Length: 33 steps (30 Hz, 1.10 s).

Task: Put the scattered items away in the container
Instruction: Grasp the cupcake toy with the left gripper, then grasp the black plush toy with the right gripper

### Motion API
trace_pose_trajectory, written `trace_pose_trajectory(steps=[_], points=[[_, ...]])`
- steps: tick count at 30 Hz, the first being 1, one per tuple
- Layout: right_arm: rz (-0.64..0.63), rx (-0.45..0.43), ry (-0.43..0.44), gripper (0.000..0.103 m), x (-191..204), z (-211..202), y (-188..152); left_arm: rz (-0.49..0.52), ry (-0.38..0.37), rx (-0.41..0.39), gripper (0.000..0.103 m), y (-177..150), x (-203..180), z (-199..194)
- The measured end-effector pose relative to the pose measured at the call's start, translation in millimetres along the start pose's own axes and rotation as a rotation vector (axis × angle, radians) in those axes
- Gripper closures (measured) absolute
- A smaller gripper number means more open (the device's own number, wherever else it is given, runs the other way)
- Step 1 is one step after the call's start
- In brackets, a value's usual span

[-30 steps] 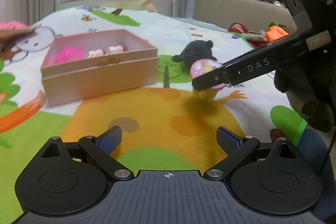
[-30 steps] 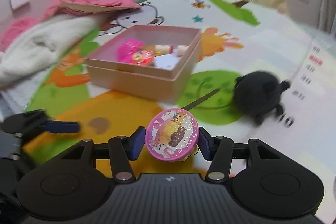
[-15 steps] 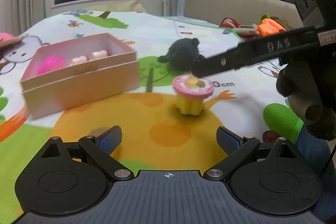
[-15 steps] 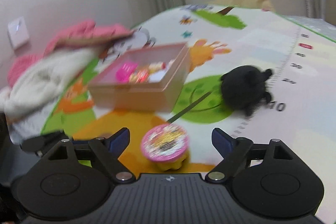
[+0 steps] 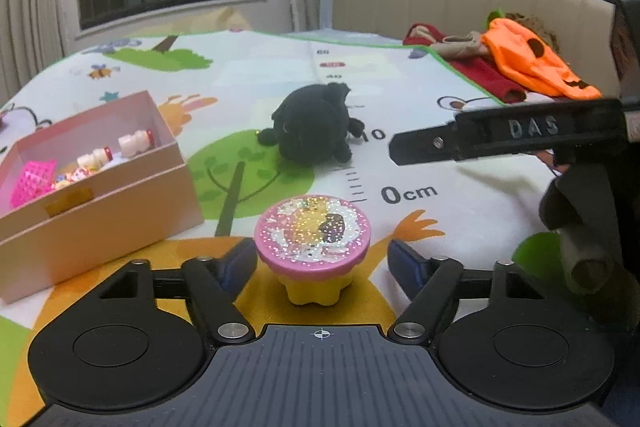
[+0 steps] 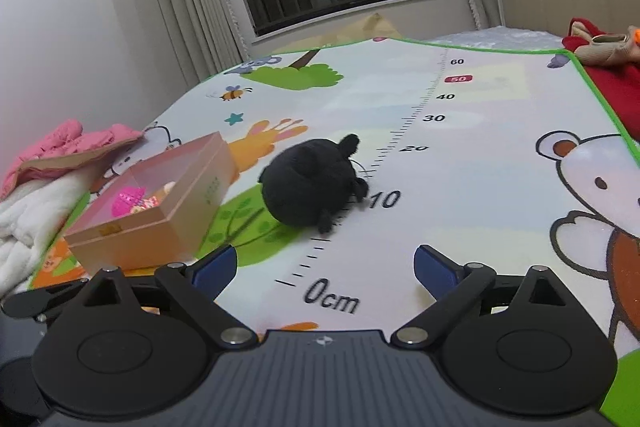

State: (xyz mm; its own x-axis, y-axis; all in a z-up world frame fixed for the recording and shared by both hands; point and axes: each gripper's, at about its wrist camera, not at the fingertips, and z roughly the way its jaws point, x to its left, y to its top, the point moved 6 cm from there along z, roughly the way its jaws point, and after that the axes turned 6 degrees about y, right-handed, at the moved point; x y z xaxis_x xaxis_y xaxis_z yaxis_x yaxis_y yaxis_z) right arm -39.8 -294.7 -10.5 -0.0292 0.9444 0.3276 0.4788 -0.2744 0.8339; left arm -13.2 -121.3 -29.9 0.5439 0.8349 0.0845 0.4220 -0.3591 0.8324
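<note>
Pink box (image 5: 96, 195): left end cut by frame edge in left wrist view, contents too small to ID. Cup toy (image 5: 313, 247): base partly hidden behind left claw (image 5: 322, 263) body. Right claw (image 5: 508, 137) only partly in frame, fingertips unseen there. Cup toy out of right wrist view.

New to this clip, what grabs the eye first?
The glittery pink-lidded cup standing on the play mat, between the closing jaws of the left gripper, not yet pinched. Behind it lies a black plush toy, with the pink box of small toys to the left.
</note>
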Motion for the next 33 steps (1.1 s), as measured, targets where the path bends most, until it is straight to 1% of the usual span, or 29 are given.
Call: trace_pose_trajectory(steps=[2, 3, 4, 6, 8, 12, 14, 18, 21, 23, 24, 25, 27, 28, 29, 31, 33], points=[[-0.012, 0.003, -0.003, 0.006, -2, 2, -2, -0.007, 0.009, 0.001, 0.036, 0, 2, 0], [-0.018, 0.006, -0.002, 0.006, -2, 4, -3, -0.011, 0.011, -0.001, 0.047, 1, 3, -1], [-0.027, 0.010, -0.002, 0.006, -2, 5, -3, -0.016, 0.012, -0.003, 0.050, 2, 5, -2], [-0.065, 0.015, -0.006, 0.006, 3, 8, 0, -0.026, 0.014, -0.012, 0.051, 3, 8, -6], [-0.127, 0.014, -0.013, 0.006, 10, 12, 6, -0.038, 0.015, -0.019, 0.054, 4, 12, -10], [-0.267, 0.003, -0.013, 0.002, 27, 31, 24, -0.081, 0.016, -0.016, 0.054, 2, 22, -20], [-0.303, 0.006, -0.021, 0.002, 32, 48, 35, -0.088, 0.020, -0.011, 0.054, 0, 25, -23], [-0.271, 0.044, -0.009, 0.000, 32, 83, 54, -0.089, 0.023, -0.003, 0.054, -5, 29, -28], [-0.229, 0.077, -0.012, 0.000, 28, 109, 60, -0.093, 0.019, 0.002, 0.054, -9, 30, -32], [-0.196, 0.106, -0.004, 0.000, 24, 121, 59, -0.088, 0.005, 0.003, 0.052, -11, 29, -35], [-0.184, 0.116, -0.002, 0.000, 22, 124, 57, -0.081, 0.000, 0.004, 0.046, -12, 28, -36], [-0.177, 0.126, 0.002, 0.001, 21, 126, 56, -0.076, -0.003, 0.005, 0.041, -13, 28, -35], [-0.179, 0.134, 0.009, 0.009, 21, 125, 53, -0.073, -0.006, 0.009, 0.036, -14, 27, -32], [-0.180, 0.141, 0.014, 0.016, 21, 124, 52, -0.072, -0.007, 0.012, 0.034, -14, 26, -30], [-0.177, 0.143, 0.016, 0.019, 21, 122, 52, -0.070, -0.008, 0.017, 0.034, -14, 25, -27], [-0.168, 0.146, 0.023, 0.021, 19, 118, 51, -0.063, -0.011, 0.022, 0.035, -14, 23, -23], [-0.163, 0.152, 0.031, 0.022, 19, 111, 50, -0.058, -0.016, 0.024, 0.039, -15, 20, -22]])
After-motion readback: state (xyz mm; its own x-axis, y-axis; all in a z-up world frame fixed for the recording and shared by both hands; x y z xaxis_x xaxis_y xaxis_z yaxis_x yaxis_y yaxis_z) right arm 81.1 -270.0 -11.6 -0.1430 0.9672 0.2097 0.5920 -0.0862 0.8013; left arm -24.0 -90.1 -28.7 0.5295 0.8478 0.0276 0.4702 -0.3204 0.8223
